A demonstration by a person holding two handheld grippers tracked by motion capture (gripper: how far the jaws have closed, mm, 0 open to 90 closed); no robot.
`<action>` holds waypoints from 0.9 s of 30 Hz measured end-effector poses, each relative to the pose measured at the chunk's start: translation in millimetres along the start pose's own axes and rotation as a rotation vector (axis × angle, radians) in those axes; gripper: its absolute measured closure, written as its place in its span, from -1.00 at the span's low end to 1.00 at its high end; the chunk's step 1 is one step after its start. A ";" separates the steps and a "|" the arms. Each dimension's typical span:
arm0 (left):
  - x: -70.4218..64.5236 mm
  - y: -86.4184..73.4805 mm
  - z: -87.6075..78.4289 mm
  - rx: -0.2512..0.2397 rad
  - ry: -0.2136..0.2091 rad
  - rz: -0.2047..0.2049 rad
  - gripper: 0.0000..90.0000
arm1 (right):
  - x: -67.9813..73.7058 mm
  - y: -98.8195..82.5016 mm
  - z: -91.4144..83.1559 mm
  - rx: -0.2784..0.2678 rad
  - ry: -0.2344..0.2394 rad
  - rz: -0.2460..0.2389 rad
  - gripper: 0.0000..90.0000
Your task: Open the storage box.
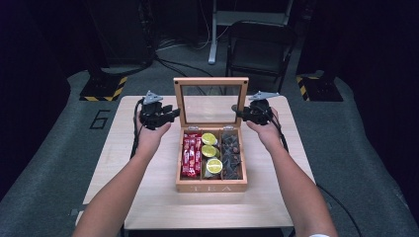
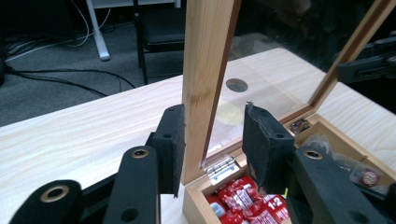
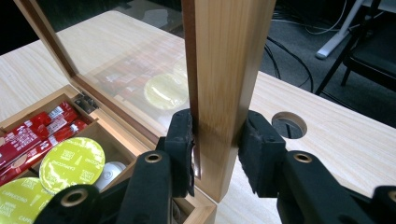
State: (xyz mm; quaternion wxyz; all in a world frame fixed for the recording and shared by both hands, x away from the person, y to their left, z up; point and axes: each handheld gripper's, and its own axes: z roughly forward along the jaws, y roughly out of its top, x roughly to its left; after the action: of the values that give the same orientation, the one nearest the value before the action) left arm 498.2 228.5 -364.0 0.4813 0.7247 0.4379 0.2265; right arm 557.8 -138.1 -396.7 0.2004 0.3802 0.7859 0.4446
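A wooden tea box (image 1: 211,186) sits mid-table with its glass lid (image 1: 211,81) standing upright. Inside are red packets (image 1: 191,154), yellow-green capsules (image 1: 210,150) and dark packets (image 1: 231,153). My left gripper (image 1: 173,112) straddles the lid's left frame post (image 2: 205,70). Its jaws stand open: one pad (image 2: 172,140) lies against the wood, while the other pad (image 2: 261,140) stays off it over the glass. My right gripper (image 1: 237,112) is shut on the lid's right frame post (image 3: 229,70), with both pads pressed on the wood (image 3: 215,126).
The light wooden table (image 1: 148,187) has a round cable hole (image 2: 236,85) behind the box. A dark folding chair (image 1: 259,44), floor cables and yellow-black striped stand bases (image 1: 104,89) lie beyond the far edge.
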 end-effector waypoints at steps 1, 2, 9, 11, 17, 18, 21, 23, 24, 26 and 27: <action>0.5 -0.8 -1.8 -0.001 0.006 0.002 0.28 | 0.0 0.3 -0.1 0.006 -0.001 0.003 0.46; 0.7 -2.1 -4.5 0.004 0.013 0.002 0.27 | -0.2 0.6 0.3 0.005 0.000 0.003 0.46; 1.2 -9.0 -11.1 0.019 0.028 -0.018 0.23 | -0.4 3.2 1.3 0.022 0.000 0.034 0.45; 0.2 -12.2 -11.5 0.024 0.021 -0.019 0.22 | -1.9 4.2 2.3 0.025 0.003 0.027 0.45; -9.5 -26.4 -12.3 0.051 -0.018 -0.041 0.18 | -4.0 5.7 5.4 0.027 -0.003 0.044 0.45; -9.5 -26.4 -12.3 0.051 -0.018 -0.041 0.17 | -4.3 5.6 5.9 0.026 -0.005 0.043 0.45; -16.8 -34.1 -13.5 0.052 -0.038 -0.035 0.14 | -5.3 5.3 7.5 0.020 -0.004 0.039 0.45; -20.2 -38.6 -13.1 0.054 -0.040 -0.037 0.12 | -5.2 5.5 8.3 0.018 -0.006 0.052 0.45; -21.7 -41.2 -13.2 0.061 -0.047 -0.032 0.12 | -5.3 5.5 8.5 0.018 -0.007 0.055 0.44; -25.5 -48.5 -11.8 0.069 -0.048 -0.018 0.12 | -6.0 5.3 9.4 0.018 -0.007 0.061 0.44; -27.6 -51.5 -10.8 0.068 -0.053 -0.027 0.12 | -6.2 5.3 10.1 0.016 -0.008 0.066 0.44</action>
State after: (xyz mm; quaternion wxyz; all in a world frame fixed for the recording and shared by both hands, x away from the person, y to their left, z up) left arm 454.5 218.2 -402.9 0.4708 0.7405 0.4421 0.1858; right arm 570.6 -135.7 -397.7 0.1853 0.4094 0.7757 0.4431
